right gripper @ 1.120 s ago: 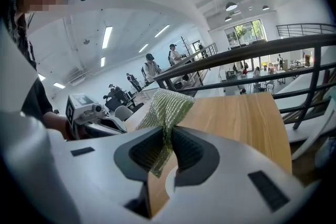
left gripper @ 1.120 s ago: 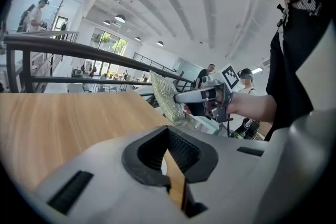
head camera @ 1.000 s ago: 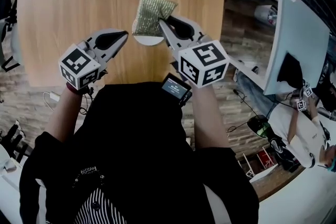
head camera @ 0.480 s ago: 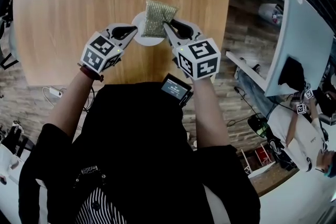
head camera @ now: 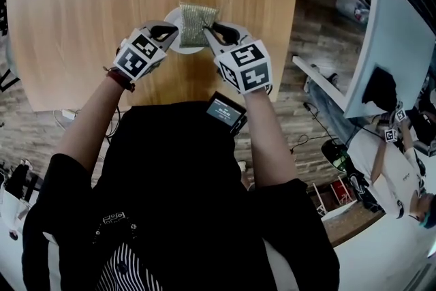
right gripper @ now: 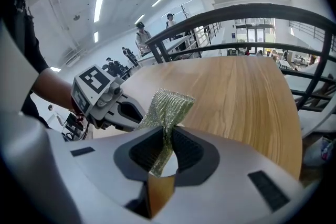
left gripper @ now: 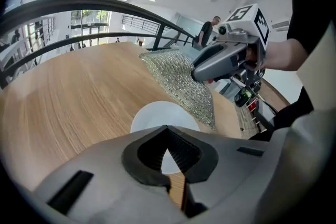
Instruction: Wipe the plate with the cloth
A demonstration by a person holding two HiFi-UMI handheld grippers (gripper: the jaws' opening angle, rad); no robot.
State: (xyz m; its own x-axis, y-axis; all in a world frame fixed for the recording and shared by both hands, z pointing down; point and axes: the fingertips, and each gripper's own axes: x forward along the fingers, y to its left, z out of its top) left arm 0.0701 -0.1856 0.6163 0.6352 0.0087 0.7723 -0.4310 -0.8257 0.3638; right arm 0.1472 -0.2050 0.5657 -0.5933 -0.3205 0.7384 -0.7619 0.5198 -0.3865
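Pale wooden tabletop (head camera: 82,24) in a bright open hall carries a small round white plate (left gripper: 157,115) near its front edge. A green-gold mesh cloth (right gripper: 168,105) hangs over the plate's right half, pinched by one corner in the clamped jaws of the right gripper (right gripper: 167,131). The left gripper (left gripper: 167,128) sits at the plate's opposite rim with its jaws closed on nothing. By the look of it, the cloth has reached the plate, but the wiping has barely begun. Most of the white surface lies uncovered, and the strokes across it appear to remain.
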